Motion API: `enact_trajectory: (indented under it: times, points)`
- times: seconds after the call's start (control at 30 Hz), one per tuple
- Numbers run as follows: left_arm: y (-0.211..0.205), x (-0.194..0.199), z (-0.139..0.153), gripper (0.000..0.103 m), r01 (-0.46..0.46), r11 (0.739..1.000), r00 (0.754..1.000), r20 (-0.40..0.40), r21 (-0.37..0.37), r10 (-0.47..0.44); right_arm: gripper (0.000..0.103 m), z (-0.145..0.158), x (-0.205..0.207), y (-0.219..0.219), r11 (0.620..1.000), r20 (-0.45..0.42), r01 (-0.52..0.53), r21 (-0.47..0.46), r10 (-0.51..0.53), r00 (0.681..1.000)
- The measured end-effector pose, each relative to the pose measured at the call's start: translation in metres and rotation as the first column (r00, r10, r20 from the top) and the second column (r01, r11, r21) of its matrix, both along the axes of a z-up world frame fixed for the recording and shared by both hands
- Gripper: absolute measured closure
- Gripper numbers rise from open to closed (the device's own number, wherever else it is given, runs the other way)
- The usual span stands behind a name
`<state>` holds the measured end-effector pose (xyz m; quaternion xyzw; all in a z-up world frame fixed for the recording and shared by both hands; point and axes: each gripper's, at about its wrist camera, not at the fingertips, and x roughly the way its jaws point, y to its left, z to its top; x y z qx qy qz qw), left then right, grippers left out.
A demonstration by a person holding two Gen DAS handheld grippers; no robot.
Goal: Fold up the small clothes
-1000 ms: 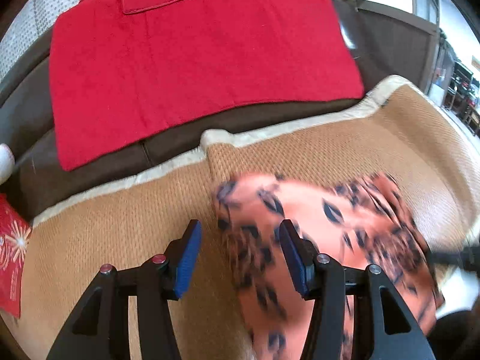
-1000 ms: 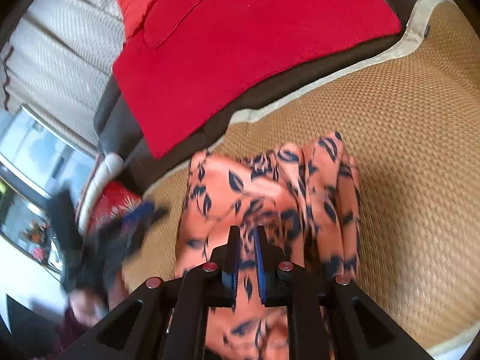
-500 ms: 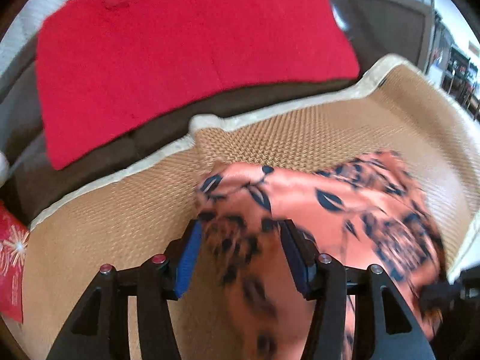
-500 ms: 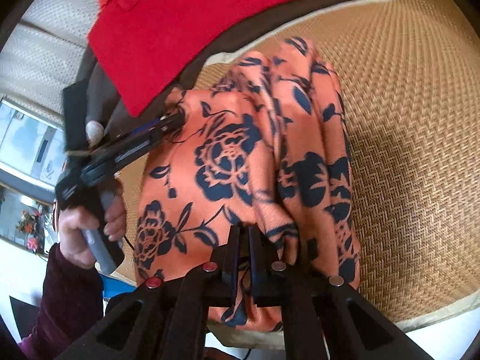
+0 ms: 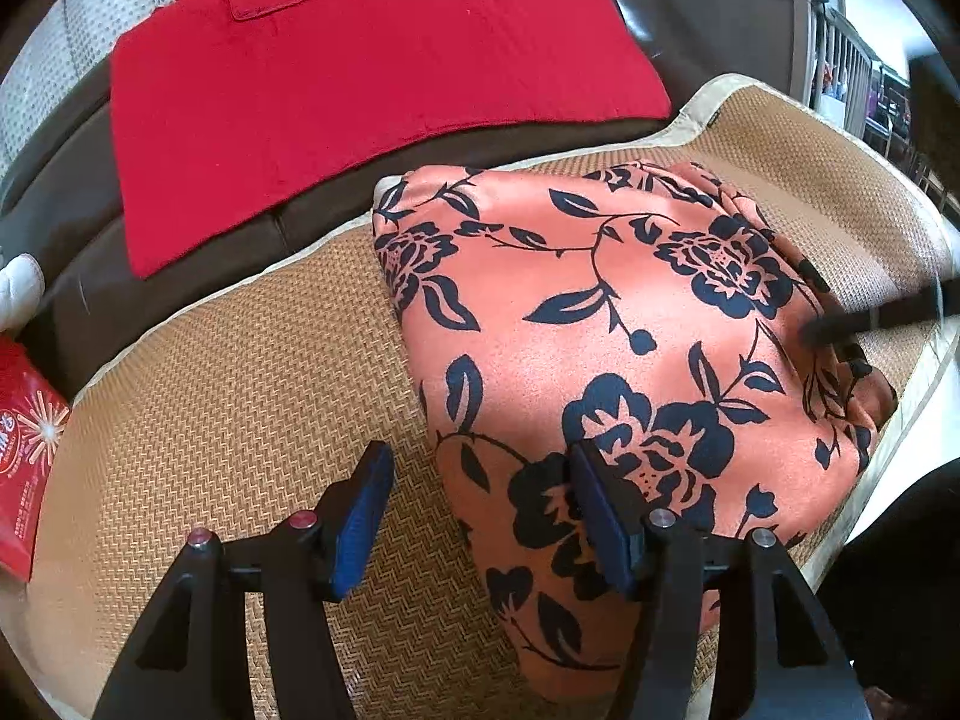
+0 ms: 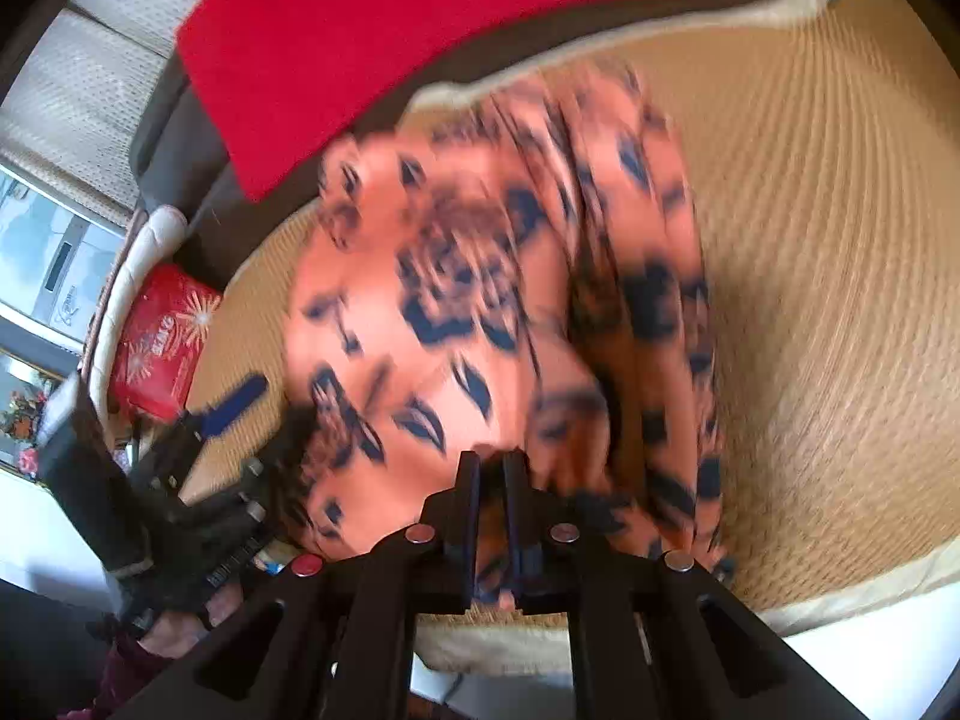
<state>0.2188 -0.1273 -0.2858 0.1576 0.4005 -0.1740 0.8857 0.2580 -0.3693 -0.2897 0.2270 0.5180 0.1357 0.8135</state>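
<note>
On the mat (image 5: 210, 372), garment (image 5: 600, 312) now flatter (unblurred) — left claw (image 5: 480, 516) opening.

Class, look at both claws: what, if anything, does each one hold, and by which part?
The right claw grips the orange floral garment by its near edge. The left claw holds nothing; its jaws are opening.

Both wrist cams close, steep-down, shared garment (image 5: 630, 324)

Right-wrist view motion-blurred; floral garment (image 6: 480, 300) print smeared.
</note>
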Motion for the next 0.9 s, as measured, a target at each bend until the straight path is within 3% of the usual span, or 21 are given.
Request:
enact_trajectory:
  times: [0.07,0.17,0.27,0.3,0.33,0.57,0.73,0.8,0.87,0.9]
  points:
    - [-0.001,-0.003,-0.001,0.041,0.002,1.000,1.000,0.013,0.004,-0.002,0.090,0.018,0.011,-0.002,0.999,0.049,0.041,-0.005,-0.041,0.998]
    - [0.000,-0.010,0.002,0.041,0.005,1.000,1.000,0.018,0.000,-0.005,0.091,0.031,0.039,-0.001,0.990,0.088,0.117,-0.082,-0.110,0.990]
    - [0.001,-0.010,0.002,0.041,0.007,1.000,1.000,0.014,-0.012,-0.006,0.090,0.003,0.076,-0.002,0.977,0.023,0.163,-0.134,-0.162,0.987]
    - [0.001,-0.009,0.002,0.041,0.005,1.000,1.000,0.016,-0.011,-0.005,0.092,-0.016,0.086,-0.002,0.980,-0.022,0.154,-0.126,-0.158,0.987]
    - [0.002,-0.009,0.002,0.041,0.006,1.000,1.000,0.017,-0.011,-0.006,0.092,-0.028,0.089,-0.006,0.984,0.000,0.170,-0.052,-0.170,0.985]
    - [0.003,-0.005,-0.001,0.041,0.000,1.000,1.000,0.009,-0.029,0.000,0.090,-0.005,0.062,-0.023,0.981,0.076,0.193,-0.005,-0.192,0.978]
    - [0.001,-0.004,-0.002,0.040,-0.001,1.000,1.000,0.016,-0.023,0.001,0.090,0.030,0.059,-0.013,0.983,0.224,0.184,0.002,-0.180,0.958]
    - [0.000,-0.004,-0.002,0.040,0.002,1.000,1.000,0.019,-0.017,-0.002,0.090,0.027,0.068,-0.010,0.980,0.203,0.195,-0.035,-0.184,0.962]
    - [0.000,-0.003,-0.002,0.040,0.002,1.000,1.000,0.017,-0.024,-0.002,0.090,0.000,0.086,-0.007,0.974,0.080,0.205,-0.091,-0.198,0.977]
    - [0.001,-0.003,-0.001,0.039,0.001,1.000,1.000,0.015,-0.027,-0.001,0.091,-0.016,0.090,-0.010,0.977,0.028,0.207,-0.058,-0.206,0.978]
